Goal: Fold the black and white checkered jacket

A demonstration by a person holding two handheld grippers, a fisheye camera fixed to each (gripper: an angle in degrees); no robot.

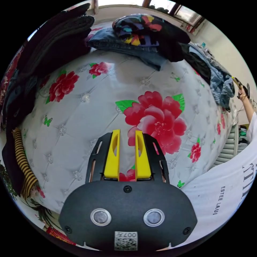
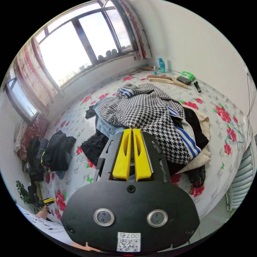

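Observation:
The black and white checkered jacket [image 2: 144, 115] lies crumpled on top of a heap of clothes in the middle of the flowered bed [image 2: 219, 107]. In the right gripper view my right gripper [image 2: 131, 130] hovers at the jacket's near edge. Its yellow jaws are almost together, and I see no cloth between them. In the left gripper view my left gripper [image 1: 127, 131] hangs above a big red flower on the bed cover [image 1: 80, 112], jaws apart and empty. The right gripper [image 1: 242, 88] also appears far right there, held by a hand.
Jeans [image 1: 125, 48], a colourful garment [image 1: 139, 26] and dark clothes [image 1: 53, 40] crowd the bed's far side. A brush [image 2: 166, 79], a bottle [image 2: 161, 65] and a wire hanger [image 2: 235, 136] lie near the wall. A radiator [image 2: 242, 182] stands beside the bed. The person's white shirt [image 1: 222, 187] is close.

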